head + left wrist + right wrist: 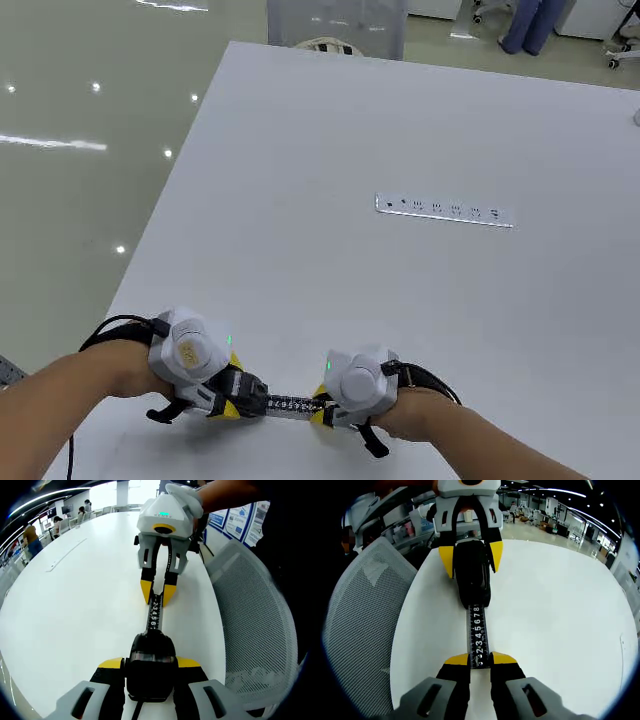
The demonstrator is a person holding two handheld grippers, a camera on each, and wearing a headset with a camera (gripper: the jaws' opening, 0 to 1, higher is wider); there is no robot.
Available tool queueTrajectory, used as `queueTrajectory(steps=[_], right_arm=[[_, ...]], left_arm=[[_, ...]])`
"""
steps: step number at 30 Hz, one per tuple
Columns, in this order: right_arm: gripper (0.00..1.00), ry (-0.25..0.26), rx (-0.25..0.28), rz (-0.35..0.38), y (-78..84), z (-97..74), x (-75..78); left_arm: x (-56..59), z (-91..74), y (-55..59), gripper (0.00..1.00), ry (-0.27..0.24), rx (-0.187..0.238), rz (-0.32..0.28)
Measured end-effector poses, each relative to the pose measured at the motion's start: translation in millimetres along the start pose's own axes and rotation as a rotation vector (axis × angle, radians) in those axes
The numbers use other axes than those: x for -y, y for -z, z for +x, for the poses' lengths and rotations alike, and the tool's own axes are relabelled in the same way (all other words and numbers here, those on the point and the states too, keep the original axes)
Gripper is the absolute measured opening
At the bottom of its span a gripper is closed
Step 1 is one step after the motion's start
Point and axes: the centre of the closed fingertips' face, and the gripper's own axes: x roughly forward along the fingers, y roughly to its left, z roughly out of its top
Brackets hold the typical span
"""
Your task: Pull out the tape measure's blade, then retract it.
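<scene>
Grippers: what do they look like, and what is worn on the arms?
The left gripper and right gripper each have a pale grey housing, black jaws with yellow tips and a small green light. Black wrist straps; a thin black cable by the left forearm. Forearms are bare.

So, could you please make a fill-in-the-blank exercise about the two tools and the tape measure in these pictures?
1. The left tool is shut on the ____ plastic case of the tape measure.
2. The right tool is shut on the tip of the dark numbered blade, which is partly pulled ____ of the case.
3. The fingertips of both tools are ____.
4. Both tools are low over a flat ____ table.

Missing words: black; out; yellow; white.
</scene>
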Motion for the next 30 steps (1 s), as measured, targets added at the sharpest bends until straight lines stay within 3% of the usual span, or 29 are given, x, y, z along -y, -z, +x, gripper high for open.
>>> queueTrajectory(steps=[30], right_arm=[[0.14,0.009,-0.008,0.001,5.9,-4.0,2.2]], left_arm=[[-1.6,0.5,1.0,0.34,-0.006,-0.003,-0.008]])
